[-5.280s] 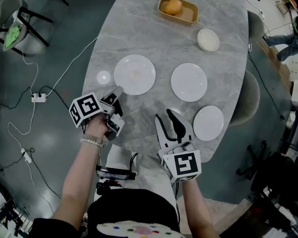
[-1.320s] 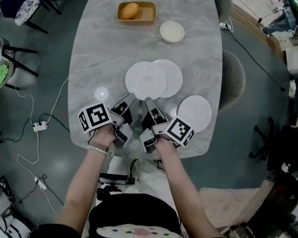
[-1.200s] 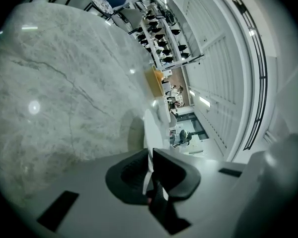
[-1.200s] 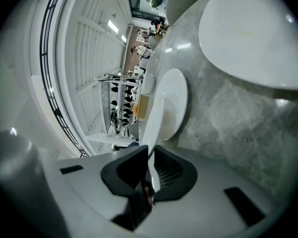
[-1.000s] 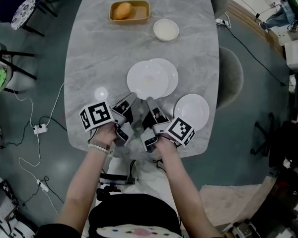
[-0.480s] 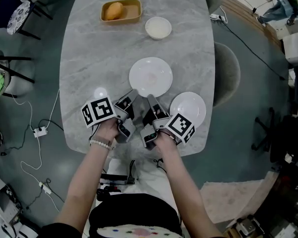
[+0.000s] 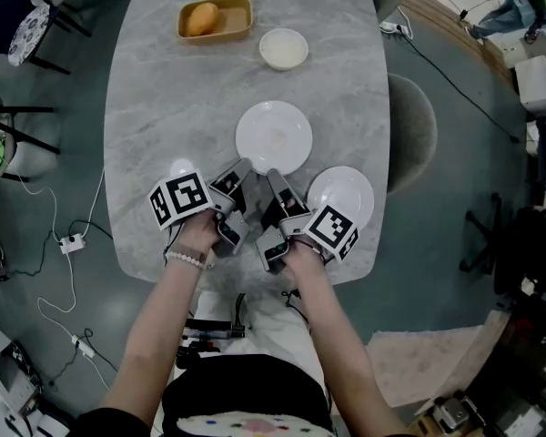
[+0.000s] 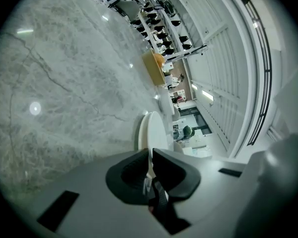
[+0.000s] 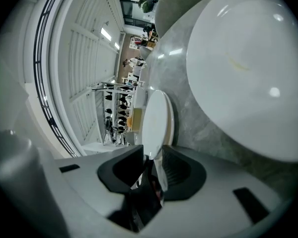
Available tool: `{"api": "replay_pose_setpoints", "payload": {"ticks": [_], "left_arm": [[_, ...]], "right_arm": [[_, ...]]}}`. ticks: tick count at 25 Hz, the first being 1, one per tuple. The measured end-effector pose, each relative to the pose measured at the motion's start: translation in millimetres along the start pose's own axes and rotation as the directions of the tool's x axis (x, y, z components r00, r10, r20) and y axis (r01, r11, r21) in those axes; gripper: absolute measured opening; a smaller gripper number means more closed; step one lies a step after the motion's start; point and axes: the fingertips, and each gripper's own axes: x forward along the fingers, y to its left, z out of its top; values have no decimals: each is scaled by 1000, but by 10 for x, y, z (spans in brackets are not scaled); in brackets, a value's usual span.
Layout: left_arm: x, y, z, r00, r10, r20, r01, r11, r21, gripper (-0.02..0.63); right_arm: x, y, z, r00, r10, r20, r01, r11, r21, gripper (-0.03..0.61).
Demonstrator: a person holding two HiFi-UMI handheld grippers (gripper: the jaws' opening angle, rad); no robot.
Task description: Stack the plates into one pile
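Two white plates lie as one pile (image 7: 273, 137) at the table's middle; in the left gripper view the pile (image 8: 151, 130) shows edge-on. A third white plate (image 7: 340, 198) lies alone to the right, and it looms large in the right gripper view (image 9: 248, 73). My left gripper (image 7: 238, 169) (image 8: 150, 155) is shut on the near rim of the pile's top plate. My right gripper (image 7: 274, 177) (image 9: 153, 157) stands beside it at the same rim. Its jaws have just been opening, and the rim of the pile (image 9: 156, 120) sits loosely between them.
A yellow tray (image 7: 215, 21) with an orange fruit (image 7: 203, 17) and a small white bowl (image 7: 283, 48) stand at the table's far end. A small white disc (image 7: 181, 167) lies left of my left gripper. The table's near edge (image 7: 246, 276) runs under my wrists. Chairs flank the table.
Five seconds ago three plates lay apart. Over the last second the plate at both grippers slid fully over the second one, which it now covers.
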Motion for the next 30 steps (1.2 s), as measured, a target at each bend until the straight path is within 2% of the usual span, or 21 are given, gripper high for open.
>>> {"api": "replay_pose_setpoints", "payload": {"ticks": [5, 8, 11, 16, 23, 27, 30], "left_arm": [[9, -15, -21, 1000, 10, -4, -10, 1000, -3, 34], [3, -18, -37, 1000, 29, -8, -29, 1000, 3, 36], [2, -31, -54, 1000, 24, -15, -24, 1000, 14, 77], [1, -88, -49, 1000, -5, -25, 6, 1000, 10, 129], [-59, -132, -121, 999, -8, -50, 10, 999, 34, 176], [-90, -166, -195, 996, -11, -85, 16, 998, 59, 178], [-92, -230, -313, 991, -27, -130, 39, 995, 87, 175]], "right_arm": [[-54, 28, -13, 1000, 15, -10, -15, 1000, 3, 114], [-95, 49, -15, 1000, 18, -20, -19, 999, -26, 114], [-149, 55, -25, 999, 8, -34, -10, 997, -78, 114], [-242, 104, -39, 999, 25, -20, -26, 997, -79, 114], [-452, 203, -42, 999, 42, -10, -43, 991, -130, 114], [-635, 223, -15, 999, 31, 13, -28, 985, -173, 114], [-806, 192, 20, 999, 25, 46, -17, 986, -166, 114]]}}
